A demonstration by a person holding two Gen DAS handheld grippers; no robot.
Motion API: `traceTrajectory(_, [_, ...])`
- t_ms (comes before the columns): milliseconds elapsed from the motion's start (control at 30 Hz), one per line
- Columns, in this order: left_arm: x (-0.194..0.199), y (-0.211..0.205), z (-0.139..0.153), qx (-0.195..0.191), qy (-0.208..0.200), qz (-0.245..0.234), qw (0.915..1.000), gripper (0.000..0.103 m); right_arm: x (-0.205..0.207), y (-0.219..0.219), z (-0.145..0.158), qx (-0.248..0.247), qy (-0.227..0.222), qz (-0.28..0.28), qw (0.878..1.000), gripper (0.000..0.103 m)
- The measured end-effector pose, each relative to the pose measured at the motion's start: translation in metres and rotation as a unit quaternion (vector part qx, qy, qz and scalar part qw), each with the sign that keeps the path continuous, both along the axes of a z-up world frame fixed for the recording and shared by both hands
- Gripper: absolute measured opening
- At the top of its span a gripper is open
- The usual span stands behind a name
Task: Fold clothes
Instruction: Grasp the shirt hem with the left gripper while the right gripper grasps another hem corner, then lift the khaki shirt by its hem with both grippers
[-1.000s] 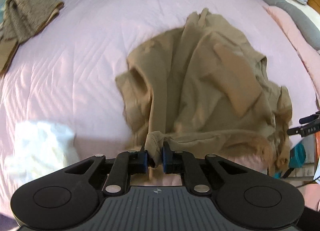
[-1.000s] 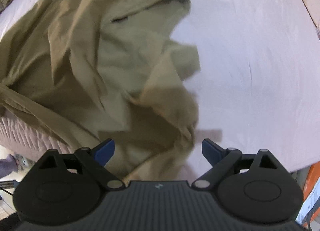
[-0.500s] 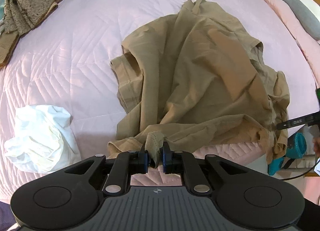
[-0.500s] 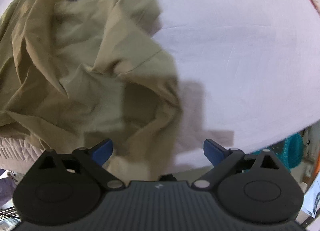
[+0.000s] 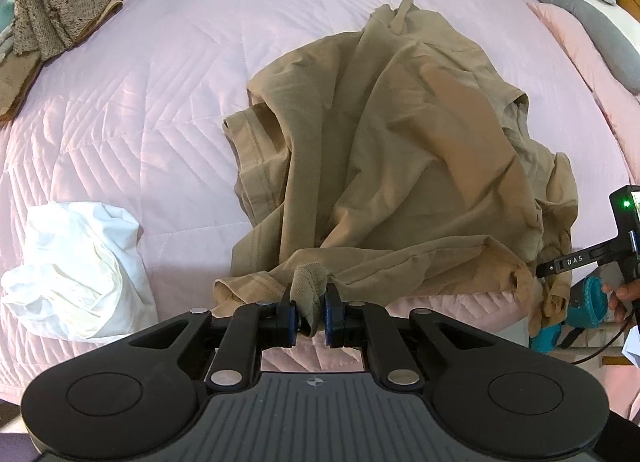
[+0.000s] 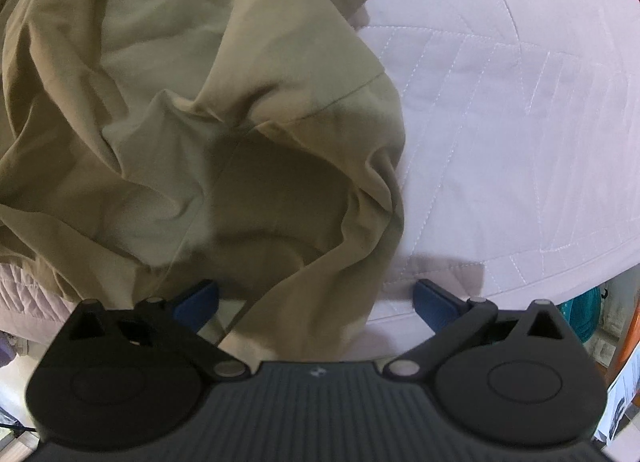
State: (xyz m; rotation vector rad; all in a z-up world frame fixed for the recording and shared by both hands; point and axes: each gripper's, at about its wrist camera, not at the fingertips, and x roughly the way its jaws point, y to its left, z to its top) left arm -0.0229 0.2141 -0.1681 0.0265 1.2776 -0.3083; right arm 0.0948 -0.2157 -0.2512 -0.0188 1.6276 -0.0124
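My left gripper (image 5: 311, 312) is clamped on a hem of the khaki garment (image 5: 392, 150). My right gripper (image 6: 316, 296) has its jaws wide apart, with the garment's edge between them at 6 o'clock.

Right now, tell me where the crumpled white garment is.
In the left wrist view the white garment lies at lower left on the pink quilt, left of the khaki garment and apart from it, beside the left hand-held gripper.
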Motion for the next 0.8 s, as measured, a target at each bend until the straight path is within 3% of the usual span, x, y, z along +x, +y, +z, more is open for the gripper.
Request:
traceTrajectory(267, [-0.002, 0.000, 0.000, -0.005, -0.006, 0.001, 1.0000, 0.011, -0.011, 0.001, 0.002, 0.004, -0.027, 0.012, 1.000, 0.102])
traceTrajectory(333, [-0.003, 0.000, 0.005, -0.010, -0.014, -0.001, 0.9999, 0.008, -0.017, 0.000, 0.010, 0.010, -0.048, 0.017, 0.999, 0.087])
traceTrajectory(367, [-0.003, -0.001, 0.008, -0.013, -0.017, -0.002, 0.9998, 0.007, -0.020, -0.002, 0.018, 0.017, -0.066, 0.021, 0.997, 0.057])
traceTrajectory(400, [-0.004, -0.001, 0.010, -0.016, -0.021, -0.002, 0.9997, 0.006, -0.023, -0.007, 0.023, 0.032, -0.073, 0.017, 0.997, 0.002])
traceTrajectory(500, [-0.005, -0.002, 0.018, -0.023, -0.033, -0.005, 0.9992, 0.006, -0.030, -0.022, 0.036, 0.079, -0.082, 0.006, 0.993, 0.003])
traceTrajectory(667, [-0.003, -0.003, 0.041, -0.028, -0.048, 0.002, 0.9985, 0.006, -0.030, -0.020, 0.068, 0.107, -0.089, 0.032, 0.990, 0.003])
traceTrajectory(800, [0.002, -0.004, 0.080, -0.038, -0.071, 0.007, 0.9968, 0.006, -0.012, -0.016, 0.127, 0.127, -0.113, 0.053, 0.984, 0.003])
